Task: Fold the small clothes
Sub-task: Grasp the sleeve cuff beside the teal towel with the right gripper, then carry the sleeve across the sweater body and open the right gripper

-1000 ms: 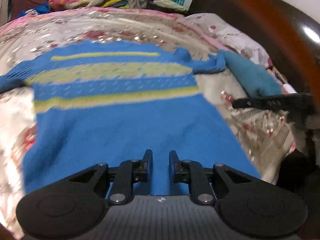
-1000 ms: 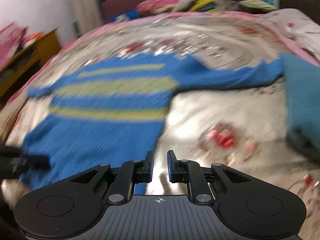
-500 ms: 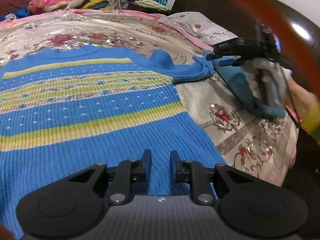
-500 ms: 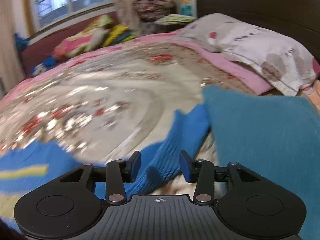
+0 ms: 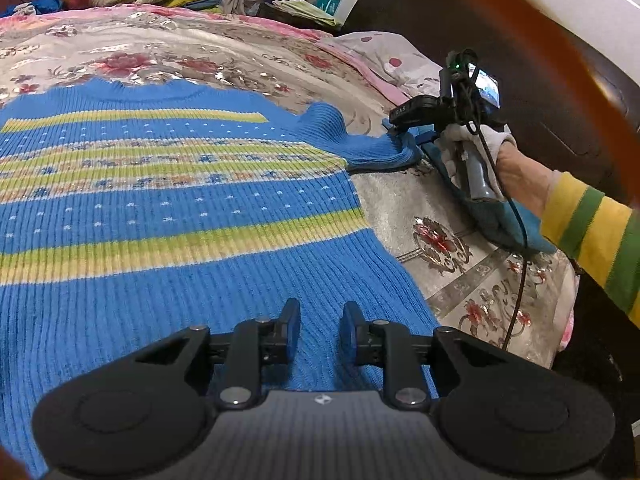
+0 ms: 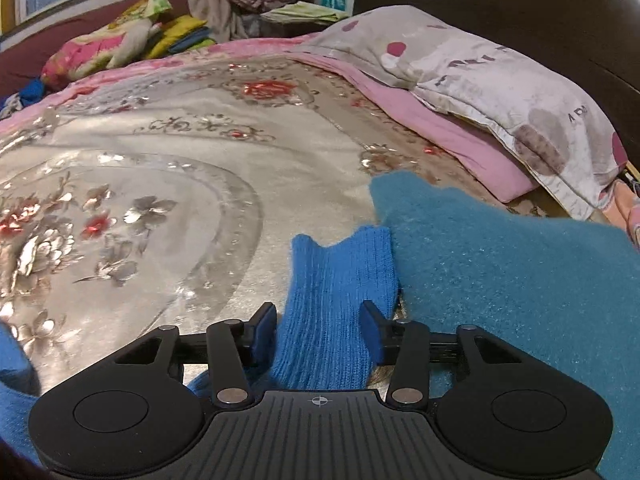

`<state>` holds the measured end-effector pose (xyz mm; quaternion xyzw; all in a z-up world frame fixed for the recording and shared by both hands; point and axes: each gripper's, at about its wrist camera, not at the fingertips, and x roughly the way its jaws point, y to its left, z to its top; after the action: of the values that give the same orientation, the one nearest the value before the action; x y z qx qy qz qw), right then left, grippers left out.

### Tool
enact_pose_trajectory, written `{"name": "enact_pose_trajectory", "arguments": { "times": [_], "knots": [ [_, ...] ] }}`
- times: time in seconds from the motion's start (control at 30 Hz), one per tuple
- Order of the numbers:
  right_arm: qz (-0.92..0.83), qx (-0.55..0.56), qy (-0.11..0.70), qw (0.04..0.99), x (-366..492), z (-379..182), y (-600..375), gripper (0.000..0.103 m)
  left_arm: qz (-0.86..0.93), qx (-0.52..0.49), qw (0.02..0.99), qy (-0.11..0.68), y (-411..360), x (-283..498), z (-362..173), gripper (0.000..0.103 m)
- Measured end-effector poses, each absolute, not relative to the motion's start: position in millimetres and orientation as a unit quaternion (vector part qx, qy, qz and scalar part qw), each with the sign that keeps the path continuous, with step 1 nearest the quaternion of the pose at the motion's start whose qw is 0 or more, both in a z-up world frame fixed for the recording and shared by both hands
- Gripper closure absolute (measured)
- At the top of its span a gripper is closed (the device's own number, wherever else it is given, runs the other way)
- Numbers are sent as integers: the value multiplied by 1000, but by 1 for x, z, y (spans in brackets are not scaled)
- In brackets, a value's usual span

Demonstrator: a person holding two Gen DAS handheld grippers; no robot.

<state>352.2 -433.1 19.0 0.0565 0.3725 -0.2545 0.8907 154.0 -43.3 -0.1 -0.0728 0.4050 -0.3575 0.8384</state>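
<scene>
1. Spreading under everything is a silvery floral bedspread (image 5: 404, 204), covering the bed you are working on, with a dark headboard (image 6: 500, 4) rising at its far side.
2. You are dealing with a blue knitted sweater (image 5: 180, 240) with yellow-green stripes, which is lying flat and face up on the bedspread, its hem toward the left wrist camera and its neckline pointing away.
3. Its sleeve (image 6: 336, 308) is stretching out sideways, and the ribbed cuff is lying right against the edge of a teal folded garment (image 6: 500, 280).
4. You are holding your right gripper (image 6: 318, 334) over that sleeve with its fingers spread wide, one on each side of the knit; the sleeve is passing between them, and they are not closing on it.
5. In the left wrist view, your gloved right hand (image 5: 476, 156) is gripping the right gripper's handle beside the cuff.
6. You are keeping your left gripper (image 5: 320, 330) low over the lower part of the sweater's body, near its right side edge, with its fingers parted by a moderate gap and nothing between them.
7. A pale patterned pillow (image 6: 500, 92) is resting on a pink sheet (image 6: 448, 132) beyond the teal garment, and piles of colourful bedding (image 6: 116, 48) are sitting at the far end of the room.
</scene>
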Motion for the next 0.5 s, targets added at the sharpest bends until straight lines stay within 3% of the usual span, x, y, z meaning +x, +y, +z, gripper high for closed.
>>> {"name": "enact_pose_trajectory", "arguments": {
  "times": [0.13,0.5],
  "knots": [
    [-259,71,371,889,347,24,-437,94,-356,-79,839,404,-37,154,1,74],
    [-106,146,279,943,306,105,-360,96,-337,-102,863,363,-4,146,27,71]
  ]
}}
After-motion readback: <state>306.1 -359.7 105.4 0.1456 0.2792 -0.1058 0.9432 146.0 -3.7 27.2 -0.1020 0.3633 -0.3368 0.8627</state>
